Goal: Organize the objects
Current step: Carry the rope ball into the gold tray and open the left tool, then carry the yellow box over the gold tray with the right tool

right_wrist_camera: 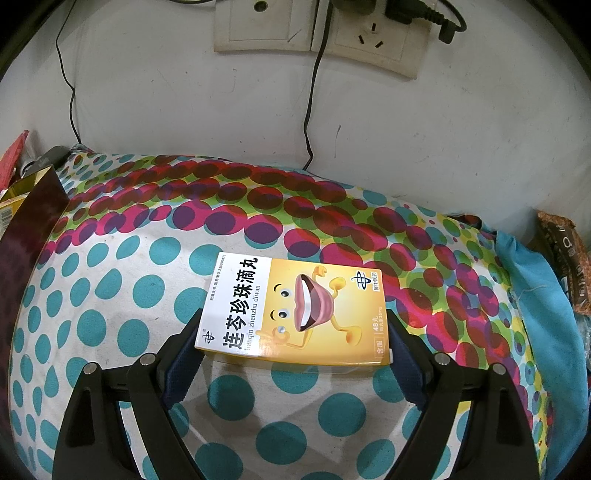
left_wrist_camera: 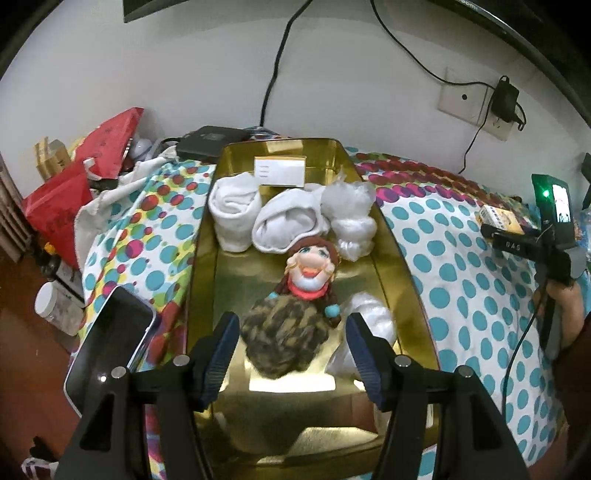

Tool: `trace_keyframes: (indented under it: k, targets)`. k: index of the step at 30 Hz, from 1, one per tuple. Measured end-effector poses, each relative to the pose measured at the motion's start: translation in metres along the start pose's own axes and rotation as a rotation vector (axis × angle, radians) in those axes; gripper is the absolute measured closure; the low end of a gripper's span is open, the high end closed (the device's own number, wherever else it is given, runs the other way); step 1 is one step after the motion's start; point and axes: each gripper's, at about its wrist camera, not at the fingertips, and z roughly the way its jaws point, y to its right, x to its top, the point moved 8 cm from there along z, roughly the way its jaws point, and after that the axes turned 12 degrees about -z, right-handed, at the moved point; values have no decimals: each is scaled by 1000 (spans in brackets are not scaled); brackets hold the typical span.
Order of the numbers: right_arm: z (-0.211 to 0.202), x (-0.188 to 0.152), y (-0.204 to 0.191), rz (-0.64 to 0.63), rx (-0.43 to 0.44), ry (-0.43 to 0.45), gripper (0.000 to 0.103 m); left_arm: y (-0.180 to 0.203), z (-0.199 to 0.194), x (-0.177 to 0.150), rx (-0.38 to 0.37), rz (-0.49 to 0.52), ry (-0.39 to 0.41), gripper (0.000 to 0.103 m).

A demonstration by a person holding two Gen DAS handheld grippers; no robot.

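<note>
Left hand-held gripper (left_wrist_camera: 290,330): its jaws are spread apart and hold nothing; they hang above the near end of a gold tin, one finger on each side of a doll's lower body.
Doll (left_wrist_camera: 297,295): lies on its back inside the tin, face up, with brown braids, a red collar and a mottled brown knitted body; its head points toward the far end.
Gold tin (left_wrist_camera: 406,266): a long shiny open box on the bed, running away from the camera.
Tin contents: two rolled white cloths (left_wrist_camera: 236,214) sit side by side at the far end, with white crumpled plastic (left_wrist_camera: 352,218) just beside them on the right; more white plastic lies beside the doll's right side; a small white card (left_wrist_camera: 280,170) leans against the far wall.
Phone (left_wrist_camera: 110,343): dark screen, lying just left of the tin on the bed.
Right hand-held gripper (right_wrist_camera: 295,345): its two fingers press against the left and right sides of a yellow medicine box, closed on it.
Medicine box (right_wrist_camera: 295,308): printed with Chinese text and a cartoon mouth figure; its near edge looks raised off the cover, well to the right of the tin.
Bed cover (right_wrist_camera: 110,295): white with teal dots, turning red, purple and green toward the wall.
Wall sockets (right_wrist_camera: 321,29): on the white wall behind, with black cables hanging down.
</note>
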Motion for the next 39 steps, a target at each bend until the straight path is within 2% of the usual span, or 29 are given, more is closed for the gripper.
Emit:
trace_keyframes:
  k: [10,18,23,26,30,34,39]
  targets:
    - [-10,5,-3,-30,-42,39,18,-7,-25,-15,55,24,73,41]
    - [-17,7,1,-14,-66,67,18,-25,-34,-20,58,-32,83,41]
    - [-16,3,1,-13,-71,37,18,-30,-43,-17,74,-24,102,41]
    - [-22,3,0,9,-60,37,18,-30,-44,-18,60,-26,104,41]
    - [-41,12,-12,-23,-65,67,18,-29,-44,-21,27,-36,92,41]
    - [-72,27,-34,-32,-14,126,17,-30,-47,-22,12,-36,96,40]
    - [-113,47,-84,-71,94,209,17,-41,-58,-21,-1,-61,107,40]
